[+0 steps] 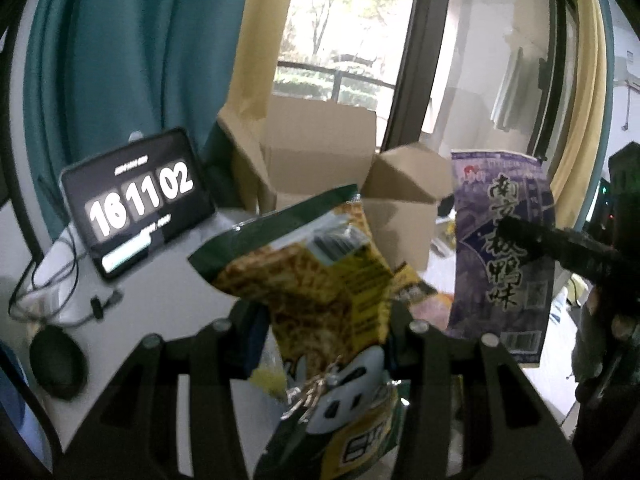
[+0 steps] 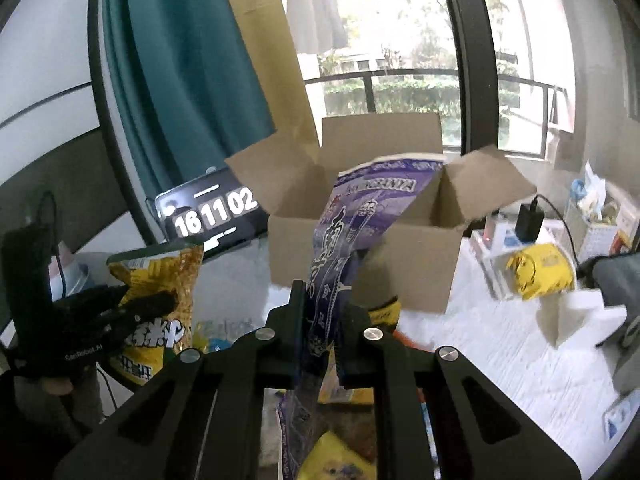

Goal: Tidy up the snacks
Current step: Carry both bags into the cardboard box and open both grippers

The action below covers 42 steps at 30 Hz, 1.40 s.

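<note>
cardboard box (image 2: 360, 248): one, flaps open, beyond both fingertips | purple snack bag (image 2: 352, 232): one, long axis upright, top leaning toward box, clamped in right gripper (image 2: 320, 312) | yellow-green snack bag (image 1: 320, 280): one, tilted upright, clamped in left gripper (image 1: 324, 320) | both grippers angled downward

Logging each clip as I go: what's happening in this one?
A person holds a two-finger gripper in each hand and is sorting snacks. The left gripper is shut on a yellow and green snack bag. The right gripper is shut on a purple snack packet. Both are held up above the white table, in front of an open cardboard box. More snacks lie on the table below, and a clock tablet stands to the left.
</note>
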### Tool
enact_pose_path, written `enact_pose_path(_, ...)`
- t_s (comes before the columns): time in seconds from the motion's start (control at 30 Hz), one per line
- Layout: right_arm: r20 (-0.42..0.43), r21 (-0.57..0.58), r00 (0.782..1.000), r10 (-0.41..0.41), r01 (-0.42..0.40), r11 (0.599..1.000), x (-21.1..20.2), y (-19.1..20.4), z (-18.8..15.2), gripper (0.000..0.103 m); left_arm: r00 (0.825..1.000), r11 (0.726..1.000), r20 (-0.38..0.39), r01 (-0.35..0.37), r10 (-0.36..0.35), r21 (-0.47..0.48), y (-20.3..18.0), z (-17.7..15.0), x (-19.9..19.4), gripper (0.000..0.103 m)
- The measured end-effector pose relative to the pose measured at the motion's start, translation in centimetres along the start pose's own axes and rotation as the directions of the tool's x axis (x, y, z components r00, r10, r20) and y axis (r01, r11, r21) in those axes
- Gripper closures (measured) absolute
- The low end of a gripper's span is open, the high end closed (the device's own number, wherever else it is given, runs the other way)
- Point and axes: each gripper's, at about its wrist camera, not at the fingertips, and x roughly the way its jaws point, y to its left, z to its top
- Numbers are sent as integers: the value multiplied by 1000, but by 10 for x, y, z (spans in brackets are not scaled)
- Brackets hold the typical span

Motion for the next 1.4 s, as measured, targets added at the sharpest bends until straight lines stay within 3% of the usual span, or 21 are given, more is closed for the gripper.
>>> enact_pose_path(0.37,68,-29,996,-52,54,998,25,-31,51,90,991,996,130,2,-13,88,-8,74,33,57)
enact_pose_path(0.8,169,-65,982,-88,101,993,63,-60,114,90,971,989,238,-64,30,133,-11,142,93,57)
enact_pose_path(1.07,192,-76,974,-123,140,987,107,-82,142,90,980,988,185,-95,72,121,3,156,161,57)
enact_pose_path(1.27,106,-65,984,-141,149,987,152,-97,145,90,992,990,83,-105,98,88,16,155,205,52)
enact_pose_path(1.3,76,-65,986,-147,152,986,161,-100,144,88,992,991,71,-112,107,75,18,156,209,49)
enact_pose_path(1.33,41,-66,986,-163,166,984,171,-101,143,76,992,991,62,-113,108,71,19,156,211,36)
enact_pose_path(1.37,9,-63,983,-184,184,981,179,-103,140,51,993,991,58,-111,107,71,20,156,212,28)
enact_pose_path(1.4,-9,-58,982,-189,188,980,185,-105,138,40,993,992,57,-110,106,69,21,156,212,21)
